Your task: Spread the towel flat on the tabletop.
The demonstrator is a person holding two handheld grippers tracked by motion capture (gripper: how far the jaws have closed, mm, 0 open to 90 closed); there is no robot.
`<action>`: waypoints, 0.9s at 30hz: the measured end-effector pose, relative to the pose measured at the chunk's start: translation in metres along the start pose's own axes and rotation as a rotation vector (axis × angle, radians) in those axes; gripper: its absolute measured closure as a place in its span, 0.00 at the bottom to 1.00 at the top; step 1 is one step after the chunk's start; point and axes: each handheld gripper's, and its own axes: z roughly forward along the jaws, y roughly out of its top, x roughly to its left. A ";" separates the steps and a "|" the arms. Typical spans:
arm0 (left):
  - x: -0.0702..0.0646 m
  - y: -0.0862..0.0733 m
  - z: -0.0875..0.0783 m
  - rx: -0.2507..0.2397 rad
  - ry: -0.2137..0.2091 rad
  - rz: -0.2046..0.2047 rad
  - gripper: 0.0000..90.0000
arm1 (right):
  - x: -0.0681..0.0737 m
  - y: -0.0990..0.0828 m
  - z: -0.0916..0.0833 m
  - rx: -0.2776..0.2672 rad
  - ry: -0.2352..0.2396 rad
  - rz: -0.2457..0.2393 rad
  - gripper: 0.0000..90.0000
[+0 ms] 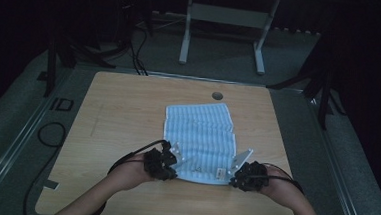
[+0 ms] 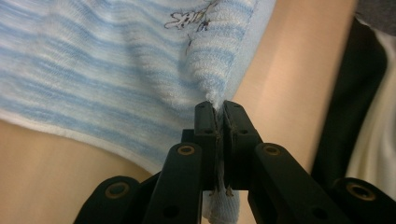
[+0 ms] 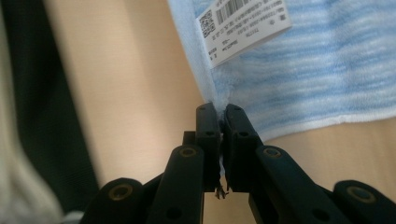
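Note:
A blue and white striped towel (image 1: pixel 199 138) lies spread on the wooden table (image 1: pixel 117 118), its near edge by my hands. My left gripper (image 1: pixel 167 162) is shut on the towel's near left corner; in the left gripper view the jaws pinch a fold of the striped towel (image 2: pixel 116 79), with cloth hanging below them. My right gripper (image 1: pixel 238 176) is shut on the near right corner. In the right gripper view the towel (image 3: pixel 317 79) runs into the closed jaws, and a white barcode label (image 3: pixel 243 25) sits just above them.
A round cable hole (image 1: pixel 217 95) lies in the table near its far edge. A white desk frame (image 1: pixel 224 19) stands on the floor beyond. Black cables (image 1: pixel 51 134) trail along the floor on the left.

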 end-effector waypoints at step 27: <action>0.025 -0.039 0.050 0.016 0.029 -0.138 0.73 | -0.004 -0.002 0.039 0.015 -0.023 0.023 0.98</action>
